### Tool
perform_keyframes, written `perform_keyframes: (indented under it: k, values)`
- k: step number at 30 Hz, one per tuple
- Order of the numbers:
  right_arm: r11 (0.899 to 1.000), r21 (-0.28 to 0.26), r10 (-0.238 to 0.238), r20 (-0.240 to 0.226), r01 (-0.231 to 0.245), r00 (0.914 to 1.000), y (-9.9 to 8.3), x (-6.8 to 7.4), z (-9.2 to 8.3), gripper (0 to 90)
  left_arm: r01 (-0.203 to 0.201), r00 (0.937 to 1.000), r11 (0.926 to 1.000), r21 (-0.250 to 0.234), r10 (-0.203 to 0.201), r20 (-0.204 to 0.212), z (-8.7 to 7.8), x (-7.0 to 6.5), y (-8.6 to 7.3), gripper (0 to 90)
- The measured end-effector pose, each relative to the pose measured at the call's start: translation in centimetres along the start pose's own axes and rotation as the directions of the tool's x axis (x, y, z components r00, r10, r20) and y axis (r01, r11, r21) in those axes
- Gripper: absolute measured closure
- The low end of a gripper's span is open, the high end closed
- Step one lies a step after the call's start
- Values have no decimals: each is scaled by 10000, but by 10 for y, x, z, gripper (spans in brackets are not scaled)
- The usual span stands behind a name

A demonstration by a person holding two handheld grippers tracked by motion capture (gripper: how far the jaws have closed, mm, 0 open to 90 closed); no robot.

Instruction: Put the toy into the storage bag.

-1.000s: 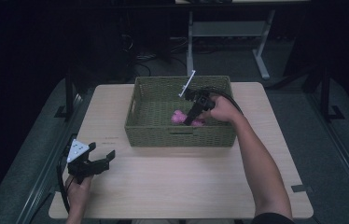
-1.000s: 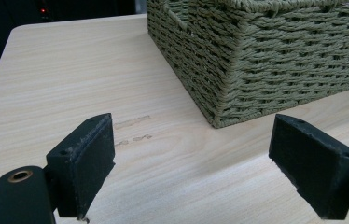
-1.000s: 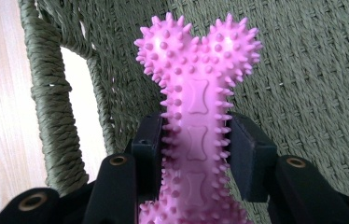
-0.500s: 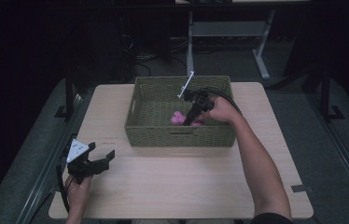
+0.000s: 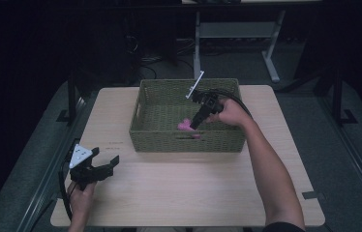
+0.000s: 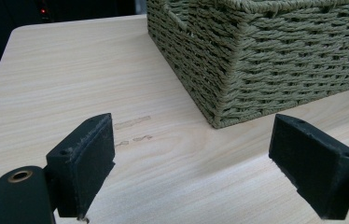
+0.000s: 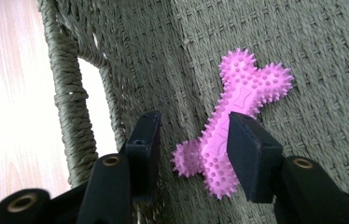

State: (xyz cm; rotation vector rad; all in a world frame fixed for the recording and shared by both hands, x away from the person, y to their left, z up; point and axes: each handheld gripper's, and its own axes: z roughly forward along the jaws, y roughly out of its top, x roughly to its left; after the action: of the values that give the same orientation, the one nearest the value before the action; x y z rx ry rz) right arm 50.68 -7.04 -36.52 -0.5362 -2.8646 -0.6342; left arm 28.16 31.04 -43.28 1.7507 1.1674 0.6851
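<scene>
Inside a woven basket at the far middle of the table, the right tool reached down over a pink bone-shaped toy lying on the basket floor close to the front wall. Its jaws stood apart, one on each side of the toy's lower end, and whether the right-hand jaw already touched the toy could not be told. The likely trouble lay in the fit: the toy sat at a slant between the jaws, so a closing grip could catch a knobbed end and let it twist or squirt free. The other jaw hung just beside the basket wall and its handle slot, where it could snag the weave. The toy was covered in small soft-looking spikes, with a bone shape pressed into its flat middle, and looked rubbery. The basket was olive-green cord, coarse and ribbed, with thick braided rims. The left tool rested released near the table's near left corner, well apart from the basket. The table was pale wood grain, smooth and matte.
</scene>
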Motion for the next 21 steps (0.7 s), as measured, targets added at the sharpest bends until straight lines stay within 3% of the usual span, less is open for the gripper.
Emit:
perform_keyframes:
  k: [21]
  values:
    - [9992,-384,124,289,-113,9995,-12,12,-24,460,-130,9999,9999,69,130,12,1,-3,0,139]
